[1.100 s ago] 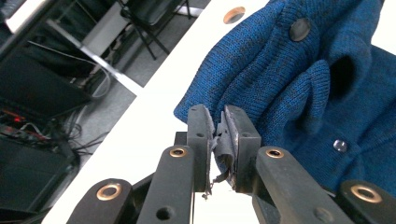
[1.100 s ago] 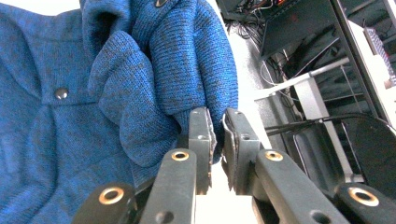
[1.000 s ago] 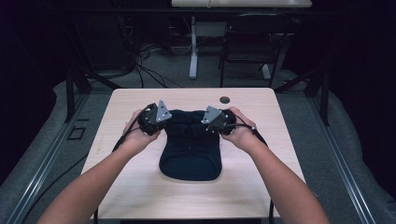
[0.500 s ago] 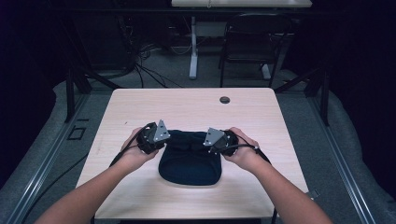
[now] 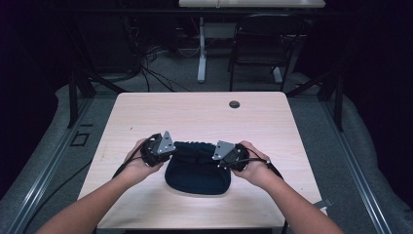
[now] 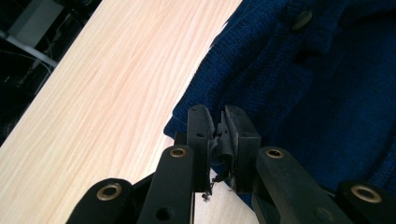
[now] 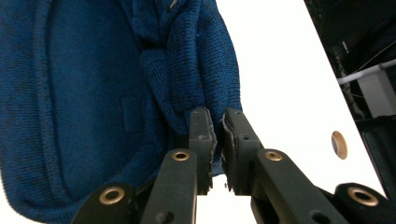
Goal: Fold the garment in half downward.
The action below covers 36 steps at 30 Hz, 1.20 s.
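Observation:
A dark blue knitted garment (image 5: 197,176) lies bunched on the wooden table (image 5: 195,114), near the front edge. My left gripper (image 5: 163,147) holds its far left edge. In the left gripper view, the jaws of the left gripper (image 6: 219,135) are shut on a thin fold of knit (image 6: 289,88), and a button (image 6: 301,19) shows farther off. My right gripper (image 5: 221,152) holds the far right edge. In the right gripper view, the jaws of the right gripper (image 7: 218,128) pinch a thick rolled fold of the garment (image 7: 93,93).
A round cable hole (image 5: 234,104) sits in the table's far right part and shows again as the hole (image 7: 339,144) in the right gripper view. Behind the table are a chair (image 5: 263,44), a desk leg (image 5: 201,53) and loose floor cables (image 5: 160,73).
Both grippers have moved toward the table's front edge, pulling the garment's far edge over itself. The garment now looks shorter and bunched. Little has changed in the last half second.

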Tool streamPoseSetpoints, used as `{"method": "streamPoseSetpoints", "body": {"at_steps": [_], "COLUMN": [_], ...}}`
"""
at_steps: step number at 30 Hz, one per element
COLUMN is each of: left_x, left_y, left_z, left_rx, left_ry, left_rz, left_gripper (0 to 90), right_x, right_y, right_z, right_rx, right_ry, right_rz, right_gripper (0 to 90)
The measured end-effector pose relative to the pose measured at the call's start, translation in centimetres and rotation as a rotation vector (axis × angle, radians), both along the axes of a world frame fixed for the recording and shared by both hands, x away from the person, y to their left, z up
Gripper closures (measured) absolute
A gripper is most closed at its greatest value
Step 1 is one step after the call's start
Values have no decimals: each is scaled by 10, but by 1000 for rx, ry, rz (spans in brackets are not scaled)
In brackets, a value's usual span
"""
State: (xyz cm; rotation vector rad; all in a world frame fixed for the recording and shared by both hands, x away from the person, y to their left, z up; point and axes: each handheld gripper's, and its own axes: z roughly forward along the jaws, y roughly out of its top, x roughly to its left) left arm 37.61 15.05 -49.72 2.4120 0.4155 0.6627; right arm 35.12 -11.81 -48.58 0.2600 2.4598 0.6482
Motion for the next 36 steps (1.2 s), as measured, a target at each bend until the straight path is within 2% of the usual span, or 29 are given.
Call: {"method": "streamPoseSetpoints", "body": {"at_steps": [3,7,10,13,15,16,20,24,29,31,34,36], "left_x": [-3,-6,-9,-13,-15,-16,-21,-28,-34,-36,-40,-41], "left_y": [1,2,3,2,3,4,5,6,7,7,7,9], "left_z": [-2,-5,-7,-12,-15,-17,-24,-32,-40,-42,-47,-49], "left_rx": [-2,6,5,5,11,1,-6,-15,-32,-37,-42,-48], "left_ry": [6,22,33,49,56,57,91,120,134,155,154,156], "left_rz": [-2,-8,-13,-19,-25,-23,-33,-38,-39,-43,-43,-36], "left_gripper": [817,816,816,816,816,815,815,815,815,814,814,813], "right_x": [-4,-10,-13,-16,-18,-19,-24,-28,-33,-32,-32,-34], "right_y": [1,5,5,6,5,4,4,3,3,2,1,2], "right_z": [-1,-1,-4,-11,-11,-14,-23,-33,-43,-46,-48,-49], "right_rx": [13,-9,-6,-6,-4,16,-2,17,-5,3,11,15], "right_ry": [7,11,38,40,57,69,80,80,68,69,81,73], "right_rz": [-4,6,-5,-9,-14,-18,-16,-14,-4,-7,-15,-17], "right_gripper": [822,822,822,822,821,821,821,820,820,820,818,818]}}
